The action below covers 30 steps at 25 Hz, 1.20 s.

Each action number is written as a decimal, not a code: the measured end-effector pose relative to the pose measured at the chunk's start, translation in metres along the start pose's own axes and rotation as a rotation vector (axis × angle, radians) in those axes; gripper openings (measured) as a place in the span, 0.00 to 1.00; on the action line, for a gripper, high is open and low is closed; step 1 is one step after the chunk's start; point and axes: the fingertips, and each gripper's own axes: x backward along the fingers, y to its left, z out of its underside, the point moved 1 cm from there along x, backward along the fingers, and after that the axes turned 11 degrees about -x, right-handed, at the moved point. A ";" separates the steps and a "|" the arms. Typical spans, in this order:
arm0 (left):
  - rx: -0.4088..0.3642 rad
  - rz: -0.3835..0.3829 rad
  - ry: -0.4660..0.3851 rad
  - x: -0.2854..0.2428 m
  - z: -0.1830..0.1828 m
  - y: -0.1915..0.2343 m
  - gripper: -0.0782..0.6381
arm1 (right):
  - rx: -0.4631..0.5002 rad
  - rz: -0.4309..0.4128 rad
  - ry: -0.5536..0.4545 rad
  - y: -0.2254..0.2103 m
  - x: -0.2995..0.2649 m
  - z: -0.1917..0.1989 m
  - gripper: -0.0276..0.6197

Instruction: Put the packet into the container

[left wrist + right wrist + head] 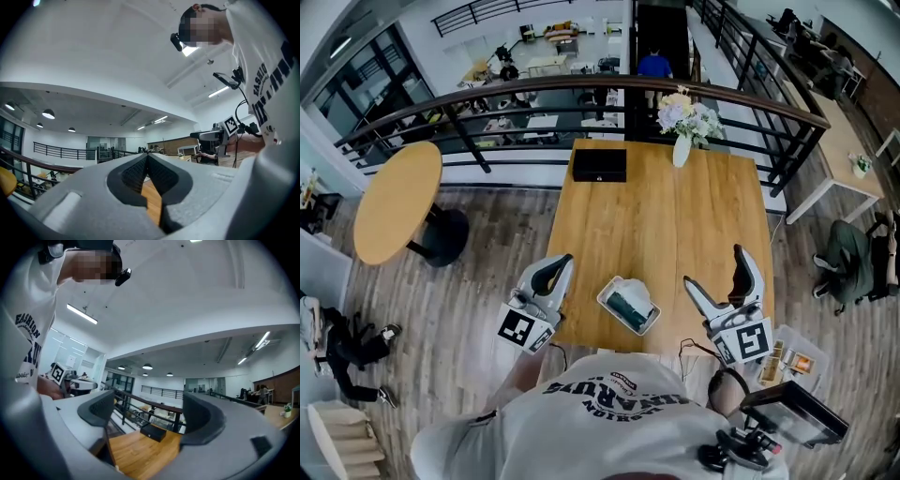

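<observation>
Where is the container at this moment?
In the head view, the container sits near the table's front edge, between the shut left tool and the open right tool.

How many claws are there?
2. The left claw, shut, is at the table's near left edge; the right claw, open, is over its near right side. The container lies between them.

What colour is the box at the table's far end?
Black. The box shows best in the head view.
</observation>
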 end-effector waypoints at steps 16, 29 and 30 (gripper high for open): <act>0.021 0.062 -0.003 -0.010 0.010 -0.006 0.11 | -0.123 0.006 0.097 -0.004 0.002 0.036 0.05; 0.066 0.071 -0.002 -0.005 0.016 -0.013 0.11 | -0.170 0.032 0.128 -0.003 0.006 0.044 0.05; 0.070 0.073 0.000 -0.004 0.016 -0.014 0.11 | -0.168 0.028 0.132 0.000 0.006 0.044 0.05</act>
